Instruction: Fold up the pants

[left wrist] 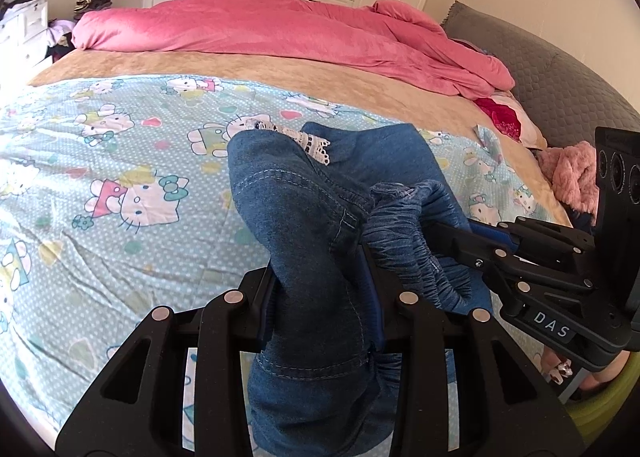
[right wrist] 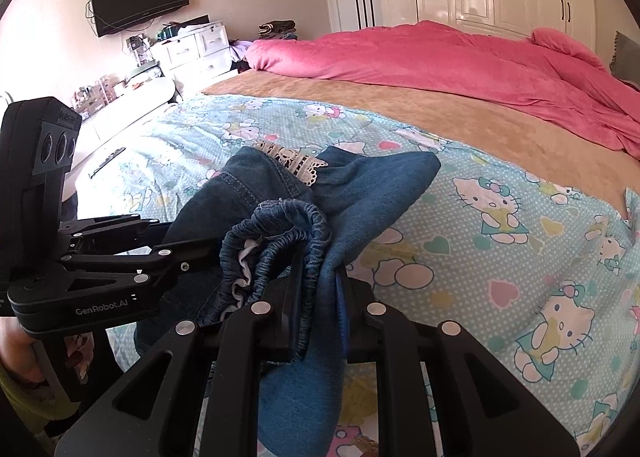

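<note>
- Denim pants [left wrist: 304, 217], bunched, run lengthwise from bottom centre up to mid-frame over the bed [left wrist: 120, 185].
- Left claw [left wrist: 324, 297] clenched on denim.
- Right claw [right wrist: 320, 297] clamps the elastic waistband [right wrist: 280, 233].

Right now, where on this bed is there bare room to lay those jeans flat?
The cartoon-cat sheet lies bare from the jeans out to the tan blanket. It is crowded further back, under the heaped pink duvet, and near the headboard, around the fluffy pink garment.
</note>
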Demonstrator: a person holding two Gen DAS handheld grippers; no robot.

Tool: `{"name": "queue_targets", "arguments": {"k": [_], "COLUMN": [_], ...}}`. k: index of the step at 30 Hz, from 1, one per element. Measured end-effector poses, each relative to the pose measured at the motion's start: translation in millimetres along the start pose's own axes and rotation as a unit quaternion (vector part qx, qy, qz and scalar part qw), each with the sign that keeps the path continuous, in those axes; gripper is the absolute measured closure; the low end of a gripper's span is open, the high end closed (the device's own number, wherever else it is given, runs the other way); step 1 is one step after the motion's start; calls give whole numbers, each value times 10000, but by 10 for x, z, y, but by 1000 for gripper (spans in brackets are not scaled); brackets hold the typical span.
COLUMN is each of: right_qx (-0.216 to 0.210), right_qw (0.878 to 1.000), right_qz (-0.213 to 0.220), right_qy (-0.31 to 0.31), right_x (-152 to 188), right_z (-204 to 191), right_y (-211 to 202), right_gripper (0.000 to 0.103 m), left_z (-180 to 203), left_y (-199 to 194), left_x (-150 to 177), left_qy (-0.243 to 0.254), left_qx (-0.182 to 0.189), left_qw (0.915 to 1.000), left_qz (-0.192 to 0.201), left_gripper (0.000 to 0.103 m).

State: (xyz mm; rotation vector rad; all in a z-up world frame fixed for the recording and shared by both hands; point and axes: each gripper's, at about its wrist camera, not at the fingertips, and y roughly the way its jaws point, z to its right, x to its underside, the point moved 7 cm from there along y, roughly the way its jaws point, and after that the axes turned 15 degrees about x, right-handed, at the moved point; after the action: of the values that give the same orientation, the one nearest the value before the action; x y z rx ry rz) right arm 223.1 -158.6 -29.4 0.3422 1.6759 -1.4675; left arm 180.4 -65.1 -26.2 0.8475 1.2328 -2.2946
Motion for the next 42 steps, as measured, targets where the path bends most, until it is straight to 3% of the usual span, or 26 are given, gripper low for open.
{"name": "queue_targets", "arguments": {"k": [19, 27, 29, 42], "right_qx": [291, 673, 756, 1074], "right_qw": [9994, 9972, 9965, 9891], "right_qz": [-187, -323, -351, -1002], "right_qy": [62, 93, 117, 134], "right_x": [-15, 113, 135, 451], "right_z": [114, 222, 266, 451], "right_y": [341, 452, 474, 736], "right_gripper": [89, 55, 51, 47], "left_z": [-137, -269, -296, -464], "left_y": [177, 244, 273, 461], "left_x": [-140, -43, -6, 245], "left_qy": [66, -18, -13, -188], "left_qx": [-195, -307, -347, -433], "left_qw": [9998, 9994, 9991, 9973], "left_qz": [-18, -153, -224, -566], "left_gripper": [75, 64, 58, 44]}}
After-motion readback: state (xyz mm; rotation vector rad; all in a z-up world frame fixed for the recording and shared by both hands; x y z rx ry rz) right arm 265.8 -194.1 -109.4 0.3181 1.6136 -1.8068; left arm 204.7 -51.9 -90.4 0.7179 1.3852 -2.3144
